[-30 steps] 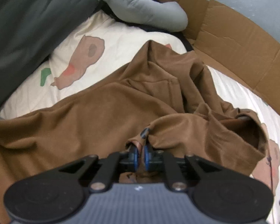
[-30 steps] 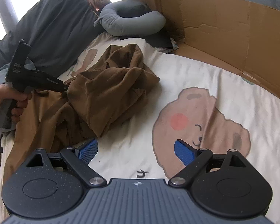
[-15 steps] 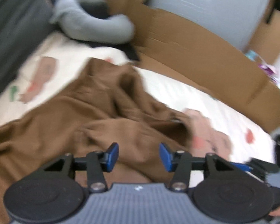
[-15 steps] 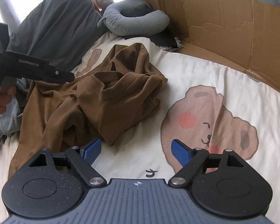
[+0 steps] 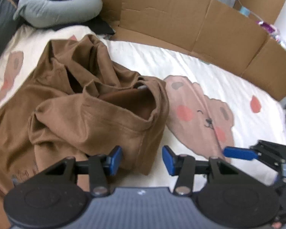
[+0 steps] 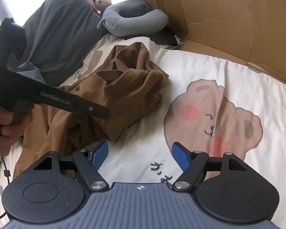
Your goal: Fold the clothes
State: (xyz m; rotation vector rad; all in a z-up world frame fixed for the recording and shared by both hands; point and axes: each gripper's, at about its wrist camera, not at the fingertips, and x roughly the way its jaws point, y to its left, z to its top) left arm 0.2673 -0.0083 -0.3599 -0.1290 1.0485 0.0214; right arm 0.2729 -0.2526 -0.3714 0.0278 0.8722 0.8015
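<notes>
Where the brown garment (image 5: 89, 114) ends — bare sheet (image 6: 181, 72); both claws — left claw (image 5: 142, 159), right claw (image 6: 139, 152) — apart, empty.

The garment (image 5: 89, 114) is plain brown. The sheet (image 5: 209, 72) is cream white, printed with pinkish-brown bears (image 5: 200, 106) with red cheeks and a red drop (image 5: 255, 104). The neck pillow (image 6: 131, 22) is grey, the big pillow (image 6: 57, 32) dark grey. The cardboard (image 5: 171, 22) is tan. Both grippers are black with blue pads (image 6: 100, 153).
</notes>
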